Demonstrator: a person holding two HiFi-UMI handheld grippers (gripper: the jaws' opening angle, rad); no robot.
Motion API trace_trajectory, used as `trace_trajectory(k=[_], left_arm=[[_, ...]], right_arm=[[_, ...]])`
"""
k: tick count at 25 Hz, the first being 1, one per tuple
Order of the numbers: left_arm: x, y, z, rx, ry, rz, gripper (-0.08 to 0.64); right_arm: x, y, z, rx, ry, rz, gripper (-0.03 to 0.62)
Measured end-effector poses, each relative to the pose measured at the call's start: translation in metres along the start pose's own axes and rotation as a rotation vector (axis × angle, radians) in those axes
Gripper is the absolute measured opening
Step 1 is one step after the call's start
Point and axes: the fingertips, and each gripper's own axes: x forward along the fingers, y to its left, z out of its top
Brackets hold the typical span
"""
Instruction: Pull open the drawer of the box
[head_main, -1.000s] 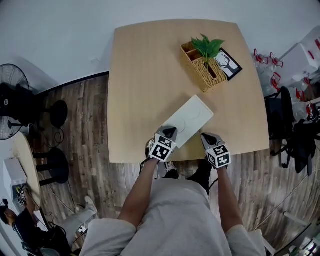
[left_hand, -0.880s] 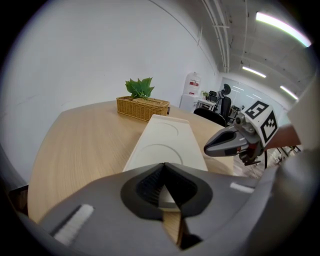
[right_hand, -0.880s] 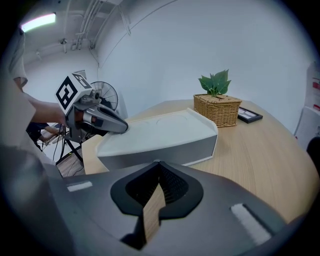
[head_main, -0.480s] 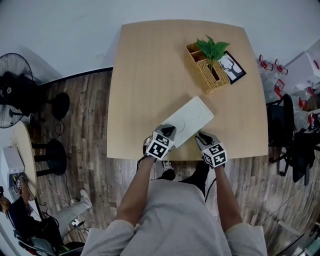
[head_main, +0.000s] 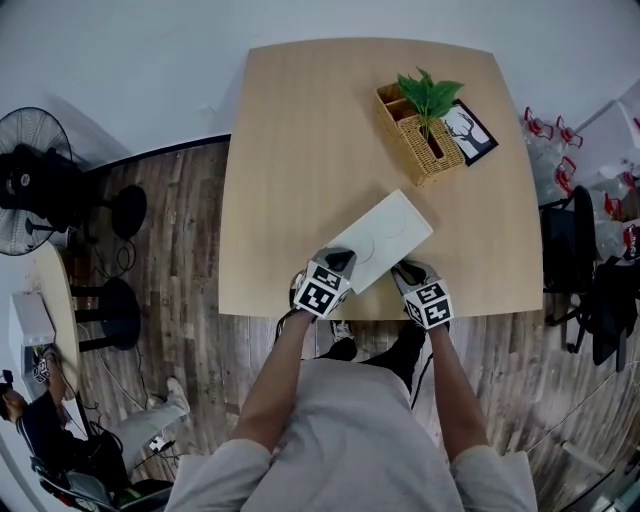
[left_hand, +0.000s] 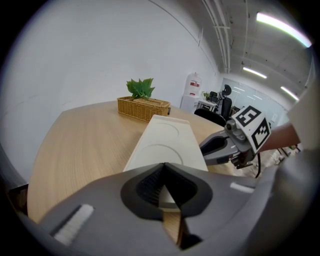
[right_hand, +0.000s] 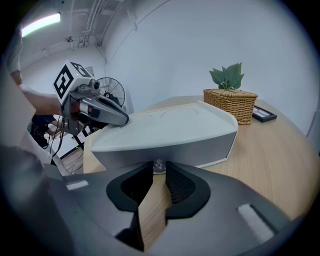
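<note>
Smooth white box, rounded corners, two round dents in lid, lay askew near the front edge of the wood-grain table. Left gripper jaws were closed, tips on the box top. Right gripper jaws pinched a small clear knob on the grey drawer front; the knob was mostly hidden.

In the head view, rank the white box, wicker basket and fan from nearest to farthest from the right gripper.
1. The white box, directly ahead; its knob sits between the jaws of the right gripper.
2. The wicker basket, farther ahead.
3. The fan, standing far left.
</note>
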Motion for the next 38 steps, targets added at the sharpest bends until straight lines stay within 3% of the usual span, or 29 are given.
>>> trace_trajectory(k=[18, 38], left_arm=[[0.004, 0.005, -0.006, 0.038, 0.002, 0.007, 0.052], [0.000, 0.005, -0.003, 0.025, 0.003, 0.001, 0.052]], right_arm=[[-0.004, 0.001, -0.001, -0.011, 0.005, -0.010, 0.074], [-0.020, 0.001, -0.015, -0.006, 0.017, -0.024, 0.074]])
